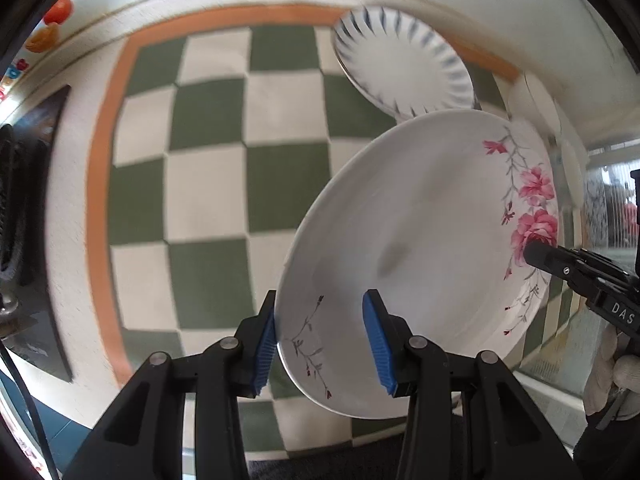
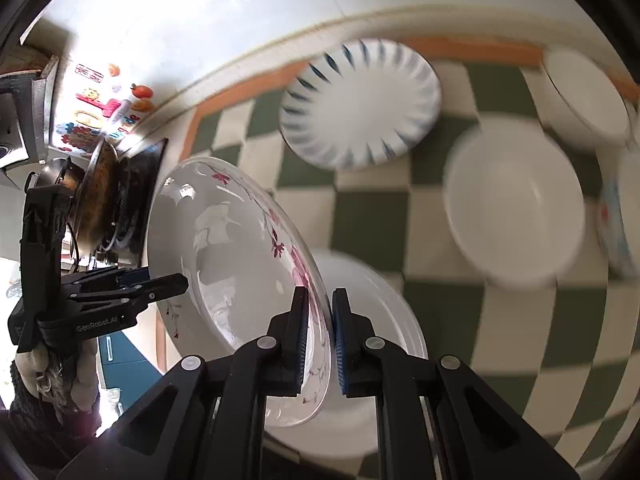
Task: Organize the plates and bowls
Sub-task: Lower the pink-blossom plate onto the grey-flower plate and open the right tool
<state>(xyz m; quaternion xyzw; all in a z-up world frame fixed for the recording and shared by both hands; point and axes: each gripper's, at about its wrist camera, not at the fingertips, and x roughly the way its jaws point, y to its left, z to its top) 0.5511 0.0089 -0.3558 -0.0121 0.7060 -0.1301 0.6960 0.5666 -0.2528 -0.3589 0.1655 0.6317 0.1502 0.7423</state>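
Both claws are carrying the floral plate point(image 1: 420, 248) above the checked table point(image 1: 208, 184), tilted, so the transfer step is under way. The left claw point(image 1: 320, 344) is pinching the rim at the plate's 7 o'clock edge, one blue pad on each face; the right claw point(image 2: 320, 340) is nipping the opposite rim, nearly pressed together. The blue-striped plate point(image 2: 360, 108) is lying at 12 o'clock on the table, a white bowl point(image 2: 516, 200) at 2 o'clock. Next, probably, levelling the plate over a matching stack and lowering it gently, both claws releasing together.
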